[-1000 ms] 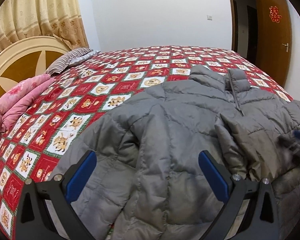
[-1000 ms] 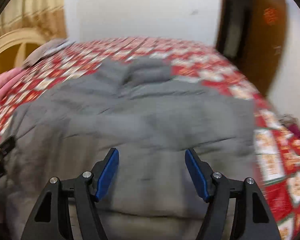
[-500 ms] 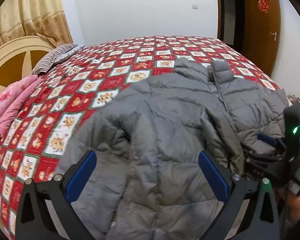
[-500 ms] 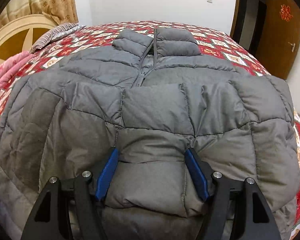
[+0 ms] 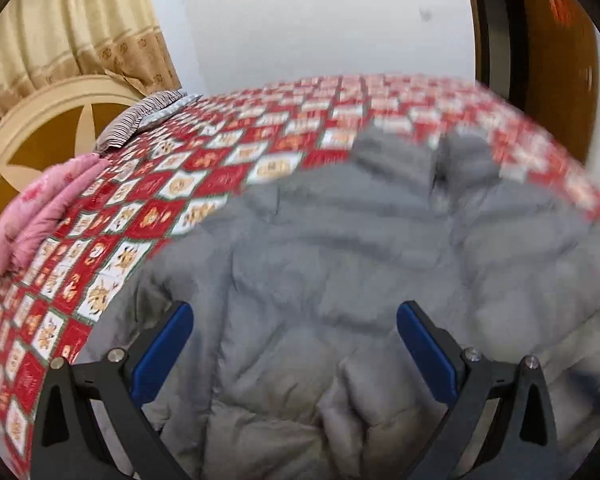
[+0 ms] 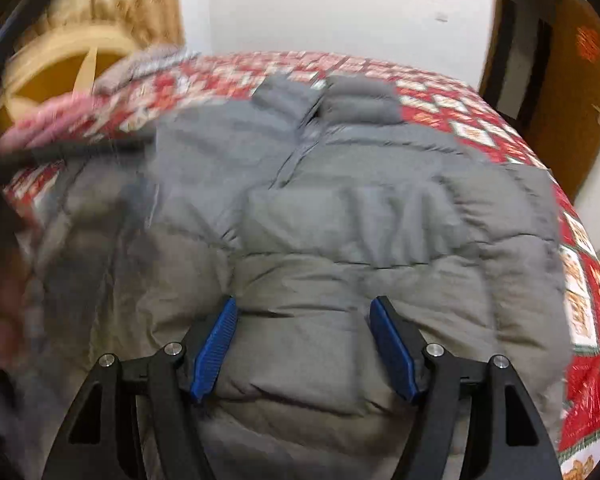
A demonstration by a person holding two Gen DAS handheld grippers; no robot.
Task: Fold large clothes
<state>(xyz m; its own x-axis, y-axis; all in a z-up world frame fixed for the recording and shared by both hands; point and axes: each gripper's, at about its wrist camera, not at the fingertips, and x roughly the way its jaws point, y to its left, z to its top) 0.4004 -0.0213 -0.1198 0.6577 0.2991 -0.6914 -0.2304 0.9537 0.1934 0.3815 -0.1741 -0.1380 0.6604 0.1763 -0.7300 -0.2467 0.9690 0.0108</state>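
Note:
A grey quilted puffer jacket [image 5: 340, 264] lies front up on the bed, collar toward the far side; it also shows in the right wrist view [image 6: 340, 208]. My left gripper [image 5: 294, 344] is open, wide apart, just above the jacket's lower left part. My right gripper [image 6: 304, 340] is open with its blue pads either side of a puffed fold near the jacket's hem; whether the pads touch the cloth is unclear. Both views are motion-blurred.
The bed has a red and white patterned quilt [image 5: 148, 216]. A pink folded blanket [image 5: 48, 216] and a striped pillow [image 5: 140, 120] lie at its left by the round headboard [image 5: 32, 140]. A brown door [image 6: 560, 80] stands at the right.
Both grippers have shifted over the jacket and both views have become blurred. The right gripper has drawn back slightly from the fold. Both stay open.

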